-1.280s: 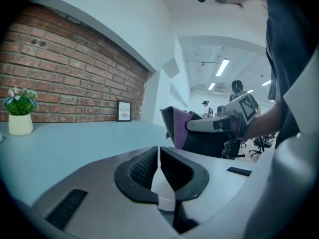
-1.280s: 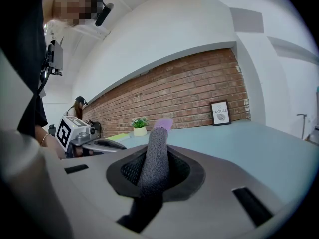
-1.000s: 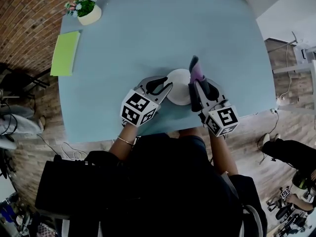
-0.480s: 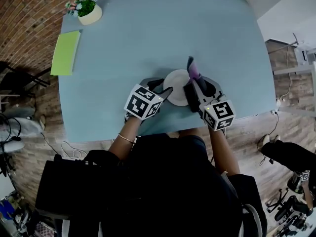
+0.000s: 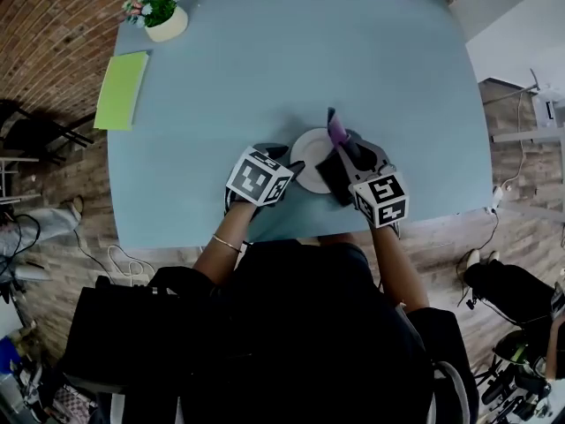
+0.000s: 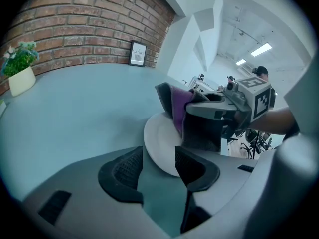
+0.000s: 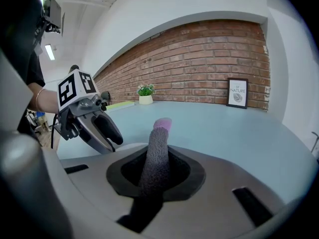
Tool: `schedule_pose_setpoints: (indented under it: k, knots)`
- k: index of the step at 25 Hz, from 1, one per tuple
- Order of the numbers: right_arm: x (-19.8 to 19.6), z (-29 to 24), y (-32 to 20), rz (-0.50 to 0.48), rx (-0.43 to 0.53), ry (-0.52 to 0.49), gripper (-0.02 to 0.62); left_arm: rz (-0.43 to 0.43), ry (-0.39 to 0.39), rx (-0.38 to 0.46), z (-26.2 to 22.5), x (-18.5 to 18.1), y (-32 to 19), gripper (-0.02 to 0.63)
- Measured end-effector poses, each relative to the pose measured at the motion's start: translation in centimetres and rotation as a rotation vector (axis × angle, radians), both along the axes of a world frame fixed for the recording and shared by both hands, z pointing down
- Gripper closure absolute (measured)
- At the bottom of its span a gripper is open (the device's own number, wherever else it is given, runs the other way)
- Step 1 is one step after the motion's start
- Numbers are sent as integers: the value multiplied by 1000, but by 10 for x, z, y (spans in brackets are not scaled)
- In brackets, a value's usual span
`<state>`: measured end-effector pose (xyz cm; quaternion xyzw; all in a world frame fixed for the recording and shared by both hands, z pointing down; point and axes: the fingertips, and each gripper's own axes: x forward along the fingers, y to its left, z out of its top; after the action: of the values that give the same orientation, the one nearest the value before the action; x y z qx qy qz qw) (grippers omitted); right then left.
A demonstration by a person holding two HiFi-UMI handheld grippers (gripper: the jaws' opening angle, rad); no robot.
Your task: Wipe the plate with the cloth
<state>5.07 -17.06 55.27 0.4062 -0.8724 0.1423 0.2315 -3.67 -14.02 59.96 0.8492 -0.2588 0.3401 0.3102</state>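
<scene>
R gripper (image 7: 155, 169) is clamped tight on the cloth (image 7: 157, 148), a grey roll w/ a purple end. The roll sticks out past the jaw tips, prob. so there's a free nub to rub with and no hard jaw meets the dish. In head view the cloth is over the right side of the plate (image 5: 309, 155). Can't tell if it's touching the surface yet.

L gripper (image 6: 158, 167): jaws have just been opening and are now wide apart. The plate's near rim sits in the gap but the pads aren't pressing on it, so no grip. My guess is L stays at that edge to steady or re-pinch the rim while R wipes, otherwise a light plate skates on a smooth top.

The plate is white and looks flat on the light-blue table (image 5: 265, 60). It's close to the near edge, straight in front of the person, btwn both grippers.

The potted plant (image 5: 157, 14) and green pad (image 5: 121, 91) are at the far-left corner, well apart, so no interference.

Wiping is not clearly under way; the setup looks ready.
</scene>
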Motion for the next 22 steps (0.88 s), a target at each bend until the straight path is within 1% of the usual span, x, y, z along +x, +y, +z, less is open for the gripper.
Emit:
schedule_pose_setpoints:
  k: [4,7,10,15,19,22]
  knots:
    - [-4,10,-2,-39,-35,32,554,10,-49,-55,9,-1,3,410]
    - [-5,16,-3,-59,-55,50,554,5,-56,-75,10,0,3,410]
    - [-4,25,-3,-76,-63,97,554,-16,-56,-96,12,-2,2,410]
    - [-6,35,-2,-102,-70,158,554,-40,-22,-119,11,-4,0,410]
    - [-7,39,-2,-101,-99,145,555,-41,1,-148,11,-4,2,410]
    - [-7,39,-1,-107,-111,137,555,-51,58,-206,10,2,7,405]
